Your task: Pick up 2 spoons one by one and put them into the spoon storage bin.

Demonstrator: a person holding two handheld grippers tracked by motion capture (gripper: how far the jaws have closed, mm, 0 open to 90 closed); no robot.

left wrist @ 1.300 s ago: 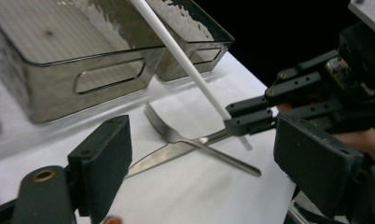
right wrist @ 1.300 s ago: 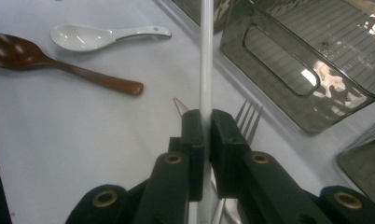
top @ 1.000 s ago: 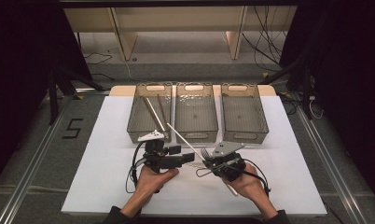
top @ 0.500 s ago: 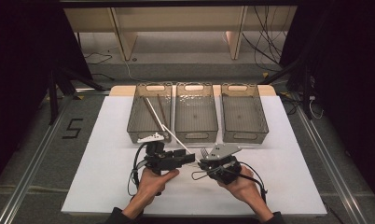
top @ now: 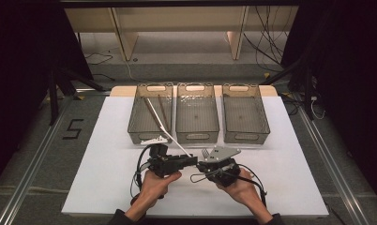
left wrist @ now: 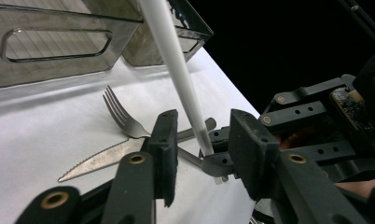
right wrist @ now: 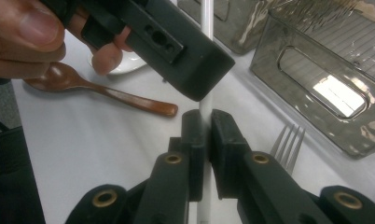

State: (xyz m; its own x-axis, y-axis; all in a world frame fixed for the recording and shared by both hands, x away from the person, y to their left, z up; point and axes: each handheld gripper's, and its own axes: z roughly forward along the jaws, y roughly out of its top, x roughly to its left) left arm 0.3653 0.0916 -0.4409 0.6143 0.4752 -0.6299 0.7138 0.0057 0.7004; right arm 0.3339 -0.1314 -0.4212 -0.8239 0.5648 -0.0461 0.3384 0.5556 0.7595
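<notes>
A long white chopstick (left wrist: 174,60) slants up from the table toward the bins. My right gripper (right wrist: 205,114) is shut on its lower end (right wrist: 206,18). My left gripper (left wrist: 204,121) straddles the same stick just above that grip. Its jaws have just been closing, and a gap still shows on each side of the stick. In the high view both grippers meet at the front middle of the table, left (top: 191,161) and right (top: 204,165), with the stick (top: 177,140) running back to the left bin (top: 136,127).
Three grey bins (top: 197,137) stand in a row at the back; the left one holds brown chopsticks (top: 152,111). A fork (left wrist: 120,114) and a serrated knife (left wrist: 99,161) lie under the grippers. A wooden spoon (right wrist: 111,97) and a small white piece (right wrist: 125,65) lie nearby.
The two grippers have drawn slightly closer together, and the left jaws have narrowed around the white chopstick. The right gripper keeps its hold.
</notes>
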